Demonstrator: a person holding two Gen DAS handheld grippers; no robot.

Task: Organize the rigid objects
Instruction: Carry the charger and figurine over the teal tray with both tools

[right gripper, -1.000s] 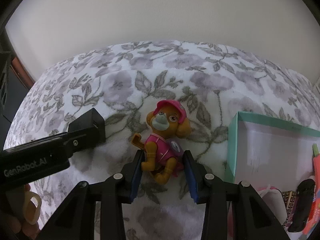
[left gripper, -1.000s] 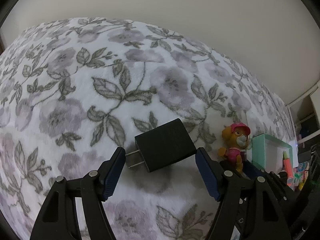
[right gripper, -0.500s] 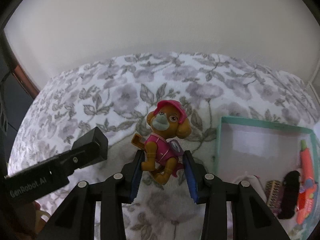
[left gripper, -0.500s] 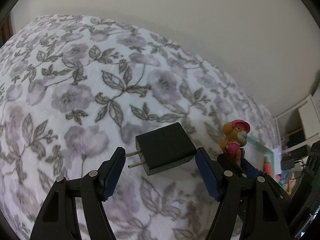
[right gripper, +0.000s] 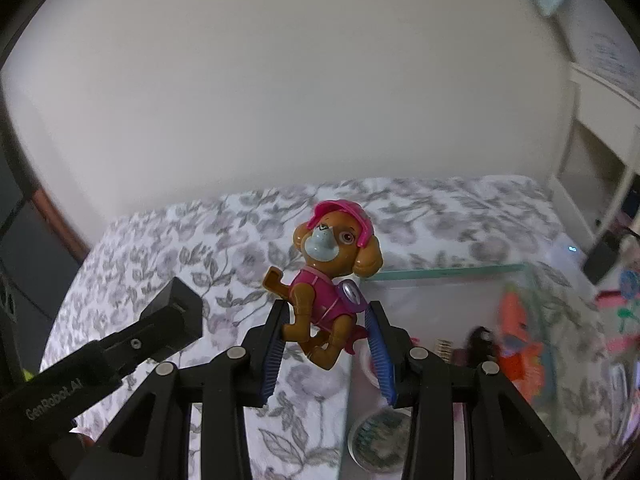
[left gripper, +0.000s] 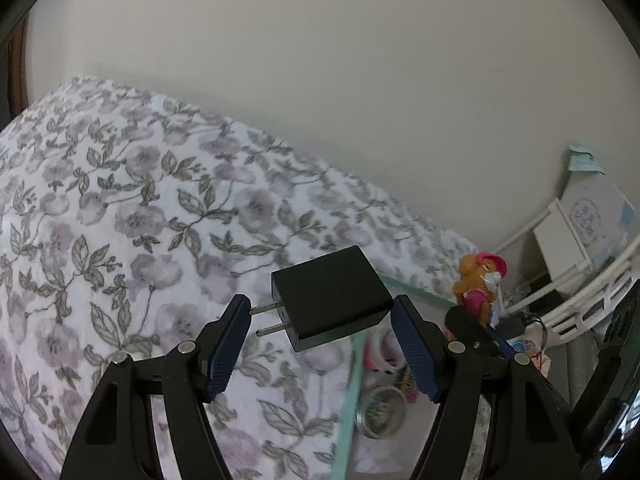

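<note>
Floral bedspread (left gripper: 120, 240) below me, wall behind. My left gripper (left gripper: 322, 334) clamps the black charger (left gripper: 330, 298), my right gripper (right gripper: 326, 346) clamps the toy pup (right gripper: 330, 280), both aloft near the teal box's (right gripper: 448, 271) left edge.

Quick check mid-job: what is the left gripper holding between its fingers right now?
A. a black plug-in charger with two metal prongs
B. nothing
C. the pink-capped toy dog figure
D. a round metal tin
A. In the left wrist view the black charger sits lifted off the floral bedspread between the left gripper fingers, prongs against the left pad; the toy dog is in the right gripper.
</note>
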